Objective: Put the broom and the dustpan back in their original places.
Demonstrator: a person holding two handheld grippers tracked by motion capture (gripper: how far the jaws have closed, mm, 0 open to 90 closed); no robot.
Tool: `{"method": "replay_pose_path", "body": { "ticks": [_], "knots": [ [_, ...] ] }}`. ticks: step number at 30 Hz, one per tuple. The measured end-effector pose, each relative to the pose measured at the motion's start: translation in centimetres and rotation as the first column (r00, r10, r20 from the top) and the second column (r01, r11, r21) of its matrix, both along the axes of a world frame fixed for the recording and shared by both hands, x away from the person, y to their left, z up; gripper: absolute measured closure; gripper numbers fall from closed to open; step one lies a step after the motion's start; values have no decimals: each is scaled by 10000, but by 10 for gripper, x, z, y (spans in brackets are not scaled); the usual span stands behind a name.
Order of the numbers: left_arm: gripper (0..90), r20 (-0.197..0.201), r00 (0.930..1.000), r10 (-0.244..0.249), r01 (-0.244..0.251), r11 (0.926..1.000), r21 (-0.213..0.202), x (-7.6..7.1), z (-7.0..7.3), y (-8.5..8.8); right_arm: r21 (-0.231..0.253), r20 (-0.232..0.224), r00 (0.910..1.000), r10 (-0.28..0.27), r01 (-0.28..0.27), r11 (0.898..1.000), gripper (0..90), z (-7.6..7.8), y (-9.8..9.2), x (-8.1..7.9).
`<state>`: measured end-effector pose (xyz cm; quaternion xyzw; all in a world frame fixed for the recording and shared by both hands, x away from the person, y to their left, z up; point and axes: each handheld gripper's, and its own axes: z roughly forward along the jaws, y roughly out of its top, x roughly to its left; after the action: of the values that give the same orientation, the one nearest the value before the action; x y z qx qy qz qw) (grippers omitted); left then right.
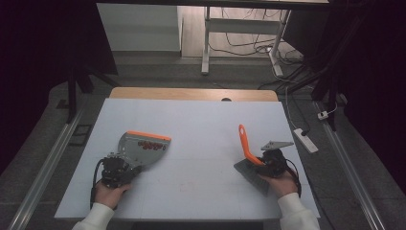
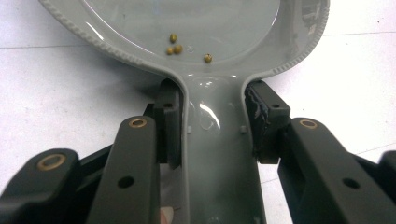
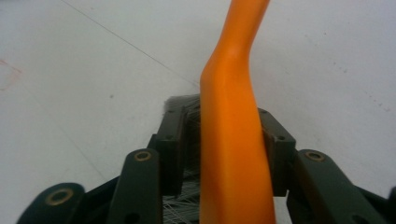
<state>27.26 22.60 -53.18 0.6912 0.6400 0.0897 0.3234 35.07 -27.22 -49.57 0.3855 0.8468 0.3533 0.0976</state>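
While I hold both tools: sweeping looks nearly done.
Left gripper: pinching dustpan handle; beans inside.
Right gripper: clamped on brush.
Left: emptying, I judge.

The high view is dim and soft, its left and right edges falling into near black, while the white table stands evenly lit with faint shadows. In the left gripper view, glare spots shine on the glossy grey dustpan. In the right gripper view, the orange brush handle looks blurred up close.
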Motion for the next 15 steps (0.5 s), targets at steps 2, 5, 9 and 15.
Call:
{"method": "replay_pose_path", "body": {
  "ticks": [2,5,9,15],
  "knots": [
    [590,40,10000,4,-4,10000,23,0,0,0,-81,-9,10000,-53,53,10000,564,-2,0,2],
    [527,92,10000,-33,33,10000,6,-1,1,0,-115,-80,9998,-176,175,9998,538,-3,-2,5],
    [446,117,9999,-81,80,9999,77,-2,1,1,-281,-56,9992,-405,403,9988,489,-6,-3,9],
    [318,181,9998,-49,41,9991,419,-6,2,1,-315,-380,9972,-640,628,9975,445,-10,-6,14]
  ]
}}
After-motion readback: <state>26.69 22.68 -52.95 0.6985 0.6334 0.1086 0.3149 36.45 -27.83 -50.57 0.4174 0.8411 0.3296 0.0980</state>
